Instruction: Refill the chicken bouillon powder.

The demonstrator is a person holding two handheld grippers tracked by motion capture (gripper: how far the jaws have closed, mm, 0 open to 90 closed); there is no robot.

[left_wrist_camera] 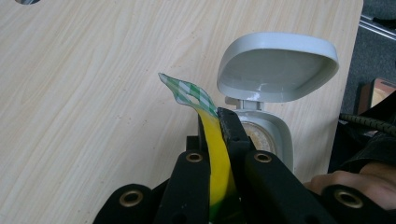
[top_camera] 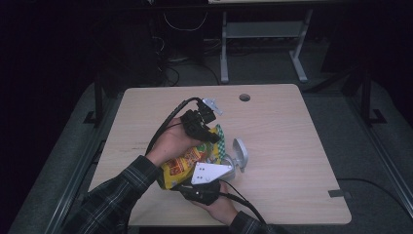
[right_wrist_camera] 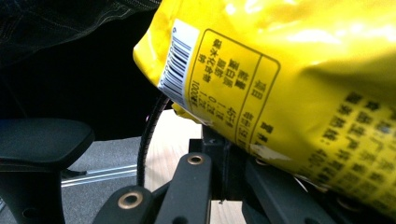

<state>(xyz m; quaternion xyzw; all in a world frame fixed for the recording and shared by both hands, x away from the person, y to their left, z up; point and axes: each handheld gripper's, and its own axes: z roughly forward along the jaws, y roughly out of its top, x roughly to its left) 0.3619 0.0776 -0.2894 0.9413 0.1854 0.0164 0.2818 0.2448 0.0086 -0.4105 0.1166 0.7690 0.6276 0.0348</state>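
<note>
- The worktop (top_camera: 292,146) is pale wood-grain board with rounded corners and a round cable hole (top_camera: 244,97) near its far edge.
- Beneath and around the worktop lies grey carpet floor (top_camera: 370,161).
- Beyond the worktop's far edge stands a grey metal frame (top_camera: 263,34) with splayed feet, with loose cables (top_camera: 180,63) to its left.
- A dark strip of tape (top_camera: 339,193) sits at the worktop's near right corner.
- The room is dim away from the worktop.
</note>
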